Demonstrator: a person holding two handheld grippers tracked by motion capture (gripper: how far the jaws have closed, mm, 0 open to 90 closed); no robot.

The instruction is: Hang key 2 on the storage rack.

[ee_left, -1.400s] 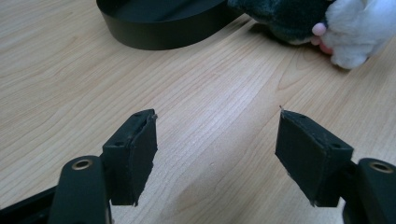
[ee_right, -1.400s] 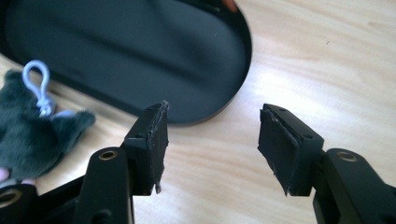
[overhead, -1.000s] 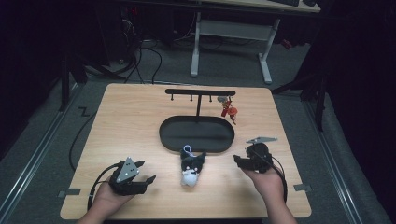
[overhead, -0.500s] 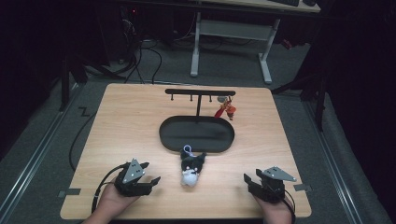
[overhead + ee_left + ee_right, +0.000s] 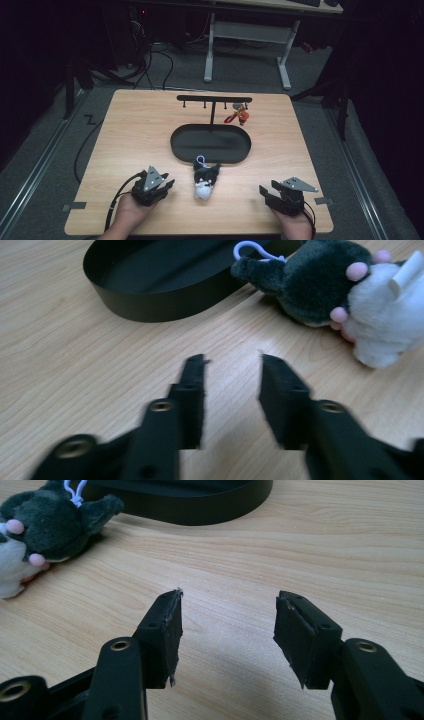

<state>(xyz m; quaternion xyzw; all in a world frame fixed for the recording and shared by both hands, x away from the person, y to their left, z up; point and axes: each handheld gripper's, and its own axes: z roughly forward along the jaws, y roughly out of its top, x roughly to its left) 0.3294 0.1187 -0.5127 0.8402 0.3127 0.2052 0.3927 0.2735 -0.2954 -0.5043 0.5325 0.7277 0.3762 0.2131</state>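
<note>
A small dark grey and white plush toy with a pale blue loop lies on the wooden table just in front of the black oval tray. My left gripper rests on the table left of the toy, pointing towards it. Its jaws have just been closing; in the left gripper view they still stand apart over bare wood, the toy ahead to the right. My right gripper is open near the front right edge. Its jaws hold nothing, and the toy lies far left.
A black T-shaped hook stand rises behind the tray, with a red keychain hanging from its right side. The tray rim lies close ahead of both grippers. Dark floor, cables and a desk frame surround the table.
The right hand has pulled back from beside the tray to the front right edge of the table. The left hand has shifted a little to the right, towards the plush toy.
</note>
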